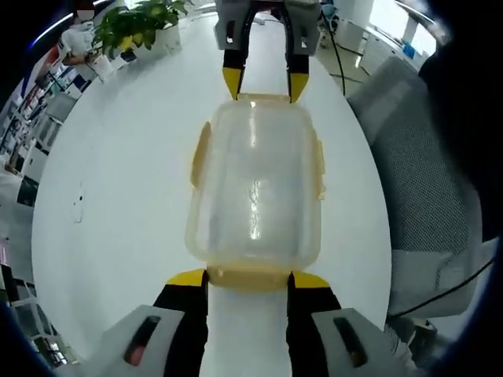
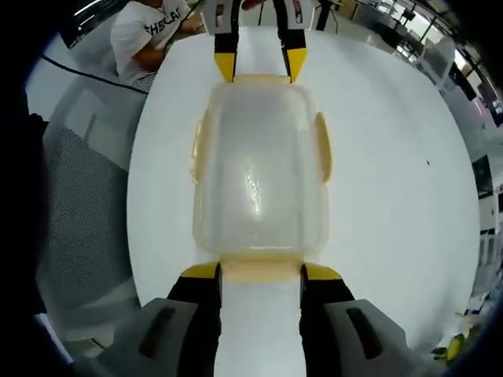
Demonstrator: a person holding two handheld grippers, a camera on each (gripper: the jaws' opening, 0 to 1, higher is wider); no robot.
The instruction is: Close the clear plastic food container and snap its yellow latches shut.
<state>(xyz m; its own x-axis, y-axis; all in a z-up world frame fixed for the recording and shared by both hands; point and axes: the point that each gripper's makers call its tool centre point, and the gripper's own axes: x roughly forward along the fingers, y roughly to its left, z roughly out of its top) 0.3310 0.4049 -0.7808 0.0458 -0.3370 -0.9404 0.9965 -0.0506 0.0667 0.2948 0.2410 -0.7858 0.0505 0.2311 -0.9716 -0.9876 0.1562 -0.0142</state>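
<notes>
A clear plastic food container (image 1: 255,184) (image 2: 259,169) lies on the white table (image 1: 126,196) with its lid on. Yellow latches stand out a little from its long sides (image 1: 200,155) (image 2: 323,147). My left gripper (image 1: 248,278) is open, its yellow-tipped jaws on either side of the near end latch (image 1: 247,276). At the opposite end my right gripper (image 2: 261,272) is open in the same way around the other end latch (image 2: 259,270). Each gripper shows at the top of the other's view: the right gripper (image 1: 265,84) and the left gripper (image 2: 260,65).
A grey mesh office chair (image 1: 428,181) (image 2: 82,196) stands close by the table's edge, with a black cable (image 1: 440,294) beside it. A potted plant (image 1: 141,27) sits at the far end of the table. A person in a white shirt (image 2: 149,31) sits past the other end.
</notes>
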